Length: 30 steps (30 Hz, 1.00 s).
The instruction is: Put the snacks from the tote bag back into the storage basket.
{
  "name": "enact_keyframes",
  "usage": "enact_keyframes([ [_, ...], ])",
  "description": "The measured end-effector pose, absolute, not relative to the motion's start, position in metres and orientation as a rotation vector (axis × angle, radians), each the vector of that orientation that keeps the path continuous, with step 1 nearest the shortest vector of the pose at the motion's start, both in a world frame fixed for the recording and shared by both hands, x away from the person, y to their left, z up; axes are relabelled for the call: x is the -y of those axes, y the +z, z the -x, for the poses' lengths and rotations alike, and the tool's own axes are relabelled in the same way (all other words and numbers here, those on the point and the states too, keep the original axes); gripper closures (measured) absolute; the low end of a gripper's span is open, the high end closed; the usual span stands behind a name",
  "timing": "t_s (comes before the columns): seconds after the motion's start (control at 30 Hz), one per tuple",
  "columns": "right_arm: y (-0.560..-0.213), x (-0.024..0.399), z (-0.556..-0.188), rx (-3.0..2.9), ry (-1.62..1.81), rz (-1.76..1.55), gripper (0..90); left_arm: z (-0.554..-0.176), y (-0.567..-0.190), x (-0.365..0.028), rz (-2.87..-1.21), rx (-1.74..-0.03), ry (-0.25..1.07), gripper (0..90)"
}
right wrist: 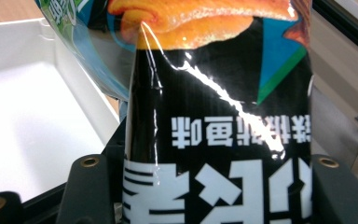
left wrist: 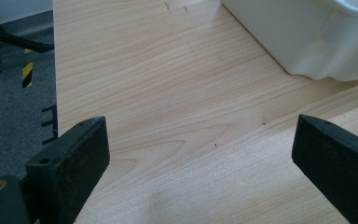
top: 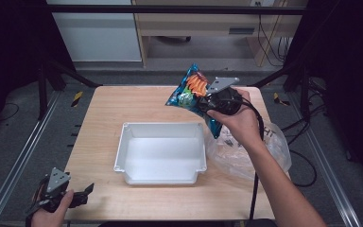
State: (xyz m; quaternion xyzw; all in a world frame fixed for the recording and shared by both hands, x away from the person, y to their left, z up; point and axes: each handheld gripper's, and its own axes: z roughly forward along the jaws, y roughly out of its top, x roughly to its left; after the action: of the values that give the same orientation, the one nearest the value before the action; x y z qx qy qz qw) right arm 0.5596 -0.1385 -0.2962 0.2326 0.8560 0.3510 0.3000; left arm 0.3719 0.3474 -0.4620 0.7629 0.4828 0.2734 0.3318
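Right tongs [right wrist: 205,186] are clamped on a snack bag [right wrist: 219,116], glossy crinkly foil, black and blue with orange chips printed on it. It hangs in the air past the far right corner of the tray [top: 163,151], not in it yet. So I'd say the pick is done, the drop is left. Tray is white plastic, rectangular, smooth, empty (rounded lip). A clear crumpled plastic bag [top: 264,151] lies right of it on the pale wood counter [top: 104,113]. Left tongs [left wrist: 200,154] sit spread wide with nothing between them, near the front left corner.
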Motion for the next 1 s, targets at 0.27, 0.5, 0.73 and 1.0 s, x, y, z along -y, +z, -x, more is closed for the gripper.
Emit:
enact_keyframes([
  [0.27,-0.289,0.116,-0.544,-2.278,0.976,-0.529,42.2,-0.37,-0.461,-0.35,-1.995,-1.27,0.725,3.6],
  [0.5,-0.284,0.104,-0.533,-2.289,0.986,-0.455,42.2,-0.371,-0.463,-0.349,-2.009,-1.266,0.724,3.7],
  [0.73,-0.284,0.098,-0.528,-2.289,1.007,-0.427,42.2,-0.373,-0.463,-0.347,-2.008,-1.259,0.722,3.7],
  [1.0,-0.281,0.089,-0.519,-2.299,1.028,-0.379,42.2,-0.371,-0.462,-0.351,-1.993,-1.269,0.722,3.7],
])
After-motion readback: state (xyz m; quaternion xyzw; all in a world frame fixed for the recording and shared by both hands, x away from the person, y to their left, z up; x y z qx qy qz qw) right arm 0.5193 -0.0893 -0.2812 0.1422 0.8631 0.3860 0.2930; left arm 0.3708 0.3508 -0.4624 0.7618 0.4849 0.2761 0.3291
